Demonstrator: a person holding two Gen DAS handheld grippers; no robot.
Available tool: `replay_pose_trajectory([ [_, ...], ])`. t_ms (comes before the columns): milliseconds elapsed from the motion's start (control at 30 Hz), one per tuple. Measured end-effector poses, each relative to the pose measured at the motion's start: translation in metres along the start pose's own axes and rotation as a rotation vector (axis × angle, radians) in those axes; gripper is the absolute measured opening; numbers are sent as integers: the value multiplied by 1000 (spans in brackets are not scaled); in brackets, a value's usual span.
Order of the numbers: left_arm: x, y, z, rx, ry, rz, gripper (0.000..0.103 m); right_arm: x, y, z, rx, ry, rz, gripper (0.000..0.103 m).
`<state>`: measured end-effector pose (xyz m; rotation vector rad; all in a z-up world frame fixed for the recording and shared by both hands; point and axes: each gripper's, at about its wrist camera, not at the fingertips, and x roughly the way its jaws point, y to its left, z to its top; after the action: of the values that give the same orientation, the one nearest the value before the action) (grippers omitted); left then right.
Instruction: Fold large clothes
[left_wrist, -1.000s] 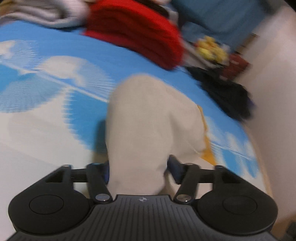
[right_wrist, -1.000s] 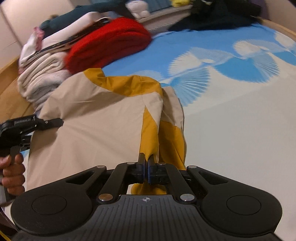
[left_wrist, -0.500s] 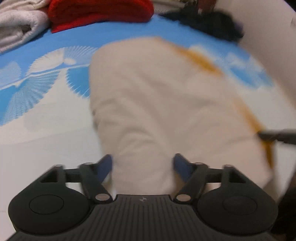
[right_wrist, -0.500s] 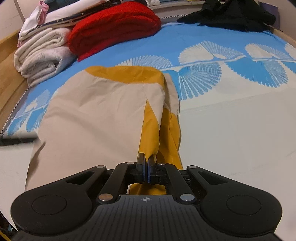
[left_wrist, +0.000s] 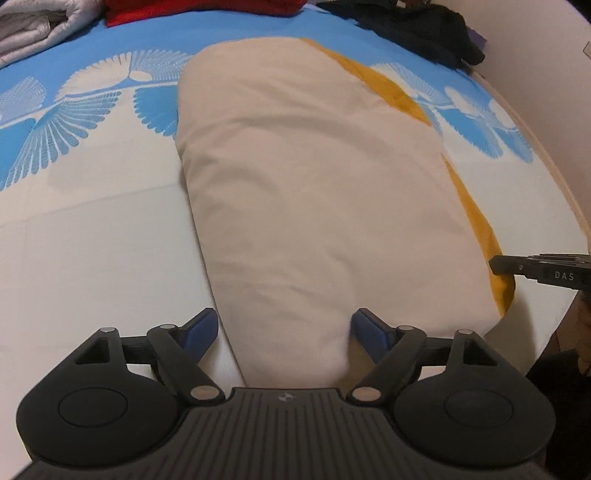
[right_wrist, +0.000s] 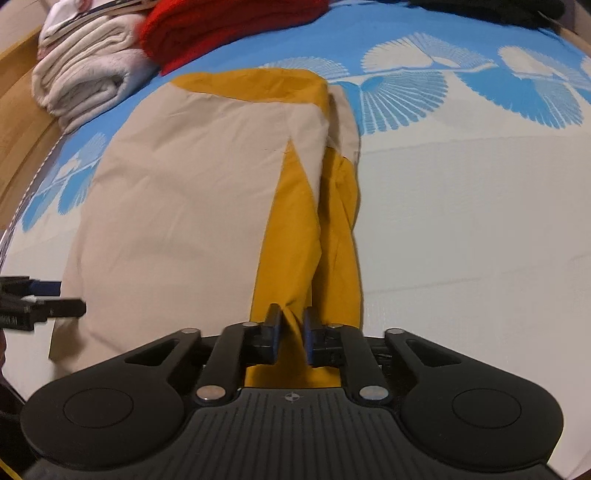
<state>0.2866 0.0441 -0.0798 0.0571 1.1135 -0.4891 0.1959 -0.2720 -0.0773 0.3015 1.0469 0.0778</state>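
The beige and mustard garment lay folded lengthwise on the bed, over its blue and white fan-patterned sheet. The left tongs stood wide apart, having just been opening; beige cloth lay between the blue pads, but neither pressed on it. The right tongs had just parted slightly, a pinch of mustard fabric in the narrow gap; whether the pads gripped it was hard to tell. The garment's near hem was hidden behind both tong bodies. A red folded blanket, pale towels and dark clothes were cut off at the far edge.
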Motion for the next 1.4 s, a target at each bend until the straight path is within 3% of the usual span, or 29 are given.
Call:
replay_pose_trajectory([
  [67, -4, 1, -3, -21, -6, -15, 84, -5, 0, 0, 0, -21, 11, 3],
  [167, 6, 3, -9, -62, 47, -18, 85, -9, -2, -1, 11, -37, 9, 3],
  [233, 9, 4, -9, -91, 61, -49, 77, -7, -3, -2, 7, -17, 1, 3],
  [700, -5, 2, -17, -83, 11, -79, 75, -5, 6, -6, -18, -2, -68, 5],
  [767, 4, 7, -20, -111, 44, -92, 73, -6, 4, -6, 0, -8, -72, 8],
  [900, 4, 5, -20, -119, 27, -105, 65, -1, -1, -12, 22, 48, -59, 13],
  [933, 2, 3, -20, -117, 17, -109, 63, -1, -1, -13, 11, 54, -61, 12],
  [967, -1, 2, -19, -116, 6, -121, 63, -3, 1, -13, -8, 48, -66, 4],
  [1033, -4, -2, -20, -102, -9, -143, 63, -8, 5, -13, -37, 16, -71, 1],
  [1133, -2, -7, -22, -53, -1, -103, 66, -11, -2, -10, -2, -11, -91, 1],
  [1300, -8, 2, -25, -117, -18, -96, 66, -10, 3, -15, -29, -3, -93, 3],
  [1400, -5, -8, -35, -51, 13, -22, 69, -6, 1, -18, -47, 34, -113, 5],
])
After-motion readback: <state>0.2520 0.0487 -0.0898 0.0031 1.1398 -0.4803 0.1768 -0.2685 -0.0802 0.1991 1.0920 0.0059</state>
